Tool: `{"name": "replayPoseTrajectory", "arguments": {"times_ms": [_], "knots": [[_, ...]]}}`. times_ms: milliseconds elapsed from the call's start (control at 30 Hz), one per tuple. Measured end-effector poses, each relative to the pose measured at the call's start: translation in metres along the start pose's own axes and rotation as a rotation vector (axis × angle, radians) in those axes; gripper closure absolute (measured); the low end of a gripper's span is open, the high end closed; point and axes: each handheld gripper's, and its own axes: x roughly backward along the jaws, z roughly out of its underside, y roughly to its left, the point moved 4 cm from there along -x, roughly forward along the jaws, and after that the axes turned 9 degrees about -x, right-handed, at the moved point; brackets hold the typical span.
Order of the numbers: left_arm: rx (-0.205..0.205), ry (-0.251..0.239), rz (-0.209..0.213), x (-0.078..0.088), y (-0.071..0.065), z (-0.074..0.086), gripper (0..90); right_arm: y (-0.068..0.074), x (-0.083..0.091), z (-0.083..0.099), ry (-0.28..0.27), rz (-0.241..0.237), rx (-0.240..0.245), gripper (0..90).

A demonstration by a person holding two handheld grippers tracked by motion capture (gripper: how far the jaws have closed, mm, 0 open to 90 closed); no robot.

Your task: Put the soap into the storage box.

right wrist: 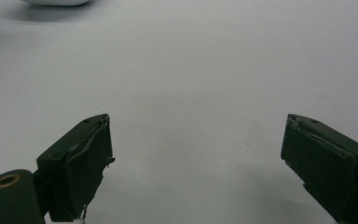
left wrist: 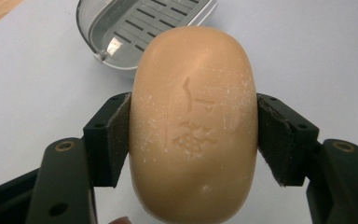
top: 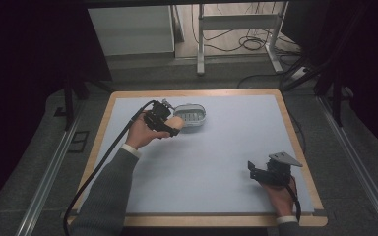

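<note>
L gripper (left wrist: 193, 135) at table's far left-centre, jaws pinching a tan soap bar (left wrist: 193, 126) by its sides, held just in front of a grey slotted soap dish (left wrist: 140, 28) on the pale table (top: 216, 147). R gripper (right wrist: 196, 158) near the right front edge, jaws spread wide w/ nothing between

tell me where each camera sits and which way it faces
High view: above the person's side, looking forward and down on the pale blue table; both forearms and grippers show.
Left gripper view: rides the left gripper, looking along its jaws clamping the oval tan soap bar.
Right gripper view: rides the right gripper, jaws apart over bare table.
All share the grey slotted soap dish.
</note>
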Motion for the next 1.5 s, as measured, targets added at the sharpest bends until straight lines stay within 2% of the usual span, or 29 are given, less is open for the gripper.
{"name": "replayPoseTrajectory", "arguments": {"times_ms": [100,533,633,733,1033,1233,1300,1333,1367,1400,1500], "knots": [[0.004,0.001,0.022,-0.003,0.003,-0.001,32.5,0.000,0.000,0.000,0.001,-0.002,-0.003,8.8],[-0.008,0.014,0.018,-0.015,0.008,-0.020,32.5,0.000,0.001,0.000,-0.001,-0.005,-0.007,8.8],[-0.001,0.005,0.025,-0.017,0.010,-0.022,32.6,0.000,0.000,0.000,-0.002,-0.005,-0.008,8.8],[-0.002,0.016,0.021,-0.019,0.011,-0.023,32.5,0.000,0.001,0.000,-0.001,-0.006,-0.008,8.8],[-0.008,-0.001,0.020,-0.016,0.016,-0.035,32.5,0.000,0.000,0.000,-0.001,-0.005,-0.007,8.8],[-0.027,0.014,0.009,-0.022,0.018,-0.043,32.5,0.000,0.000,0.000,-0.001,-0.005,-0.008,8.8],[-0.022,0.010,0.014,-0.025,0.019,-0.044,32.5,0.000,0.000,0.000,0.000,-0.005,-0.006,8.8],[-0.028,0.019,0.010,-0.026,0.020,-0.045,32.5,0.000,0.000,0.000,0.000,-0.005,-0.006,8.8],[-0.055,0.044,0.000,-0.027,0.023,-0.045,32.5,0.000,0.000,0.000,0.000,-0.005,-0.006,8.8],[-0.059,0.051,-0.002,-0.028,0.024,-0.045,32.5,0.000,0.000,0.000,0.000,-0.004,-0.006,8.9],[-0.047,0.053,0.002,-0.033,0.025,-0.049,32.5,0.000,0.000,0.000,0.001,-0.004,-0.004,8.8]]}}
